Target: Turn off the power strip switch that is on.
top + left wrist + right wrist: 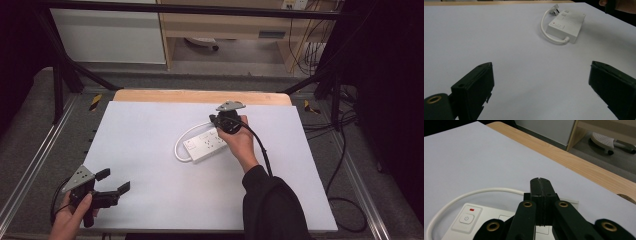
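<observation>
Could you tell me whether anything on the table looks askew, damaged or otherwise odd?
Nothing stands out. The white rectangular power strip lies flat on the white table sheet, at an angle to its edges, its white cable looped beside it. The right gripper is shut above it; the left gripper is open, well apart.

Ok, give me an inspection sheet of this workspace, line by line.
Surface: white sheet over a wooden tabletop.
Job's things: white rectangular power strip with a red-marked power button, lying flat.
Clutter: nothing seen.
Grippers: left gripper near the front left corner, jaws wide apart, nothing between them; right gripper above the strip's far end, jaws closed together.
Cables: the strip's white cord loops beside it; black cables lie on the floor.
Surroundings: black frame, wooden shelf unit.
</observation>
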The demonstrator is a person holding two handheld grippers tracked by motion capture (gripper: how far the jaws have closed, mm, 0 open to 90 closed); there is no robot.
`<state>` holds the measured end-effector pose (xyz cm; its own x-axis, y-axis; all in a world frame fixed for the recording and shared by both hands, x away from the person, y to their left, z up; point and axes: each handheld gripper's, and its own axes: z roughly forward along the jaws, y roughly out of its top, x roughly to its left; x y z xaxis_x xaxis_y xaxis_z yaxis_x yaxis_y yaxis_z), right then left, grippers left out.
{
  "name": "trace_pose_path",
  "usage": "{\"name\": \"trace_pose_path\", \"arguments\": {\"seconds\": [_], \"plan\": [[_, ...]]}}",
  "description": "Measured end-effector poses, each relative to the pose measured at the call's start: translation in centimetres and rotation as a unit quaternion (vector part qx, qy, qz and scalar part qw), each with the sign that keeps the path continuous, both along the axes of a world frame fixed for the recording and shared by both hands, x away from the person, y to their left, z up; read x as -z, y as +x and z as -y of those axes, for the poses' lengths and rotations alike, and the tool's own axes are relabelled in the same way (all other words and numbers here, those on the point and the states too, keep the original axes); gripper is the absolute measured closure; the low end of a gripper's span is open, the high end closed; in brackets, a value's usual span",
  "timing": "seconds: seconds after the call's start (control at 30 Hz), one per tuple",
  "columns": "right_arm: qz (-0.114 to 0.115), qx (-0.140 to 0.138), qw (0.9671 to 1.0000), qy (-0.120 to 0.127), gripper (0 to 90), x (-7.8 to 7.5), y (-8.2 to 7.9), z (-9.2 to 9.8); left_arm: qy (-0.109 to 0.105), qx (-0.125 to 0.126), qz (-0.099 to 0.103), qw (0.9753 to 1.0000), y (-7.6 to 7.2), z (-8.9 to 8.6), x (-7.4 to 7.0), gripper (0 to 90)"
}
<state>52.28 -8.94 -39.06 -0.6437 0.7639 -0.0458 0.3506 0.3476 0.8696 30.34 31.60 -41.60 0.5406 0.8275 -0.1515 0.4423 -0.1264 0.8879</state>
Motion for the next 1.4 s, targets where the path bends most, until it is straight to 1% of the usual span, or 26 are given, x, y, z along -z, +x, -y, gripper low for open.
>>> {"name": "trace_pose_path", "arguments": {"seconds": [0.13,0.33,0.6,0.77,0.9,1.17,1.4], "plan": [[-0.003,0.000,1.0000,0.000,90.0,0.2,0.0,-0.2,0.000,0.000,0.000,1.0000,0.0,0.0,0.0,6.1],[-0.009,-0.002,1.0000,0.002,90.0,1.0,0.0,-0.7,0.000,0.000,0.000,1.0000,0.0,0.0,0.0,6.1],[-0.019,-0.008,0.9998,-0.005,90.0,2.3,-0.2,-1.4,0.000,0.000,0.000,1.0000,0.0,0.0,0.0,6.1],[-0.026,-0.007,0.9996,-0.008,90.0,2.9,-0.4,-1.6,0.000,0.000,0.000,1.0000,0.0,0.0,0.0,6.1],[-0.031,-0.010,0.9993,-0.015,90.0,3.4,-0.4,-1.8,0.001,0.000,0.000,1.0000,0.0,0.0,0.0,6.1],[-0.040,-0.006,0.9990,-0.020,90.0,4.1,-0.6,-2.0,-0.001,0.000,0.001,1.0000,0.0,0.0,0.0,6.1],[-0.042,-0.006,0.9989,-0.021,90.0,4.3,-0.6,-2.1,-0.001,0.000,0.002,1.0000,0.0,0.0,0.0,6.1]]}}
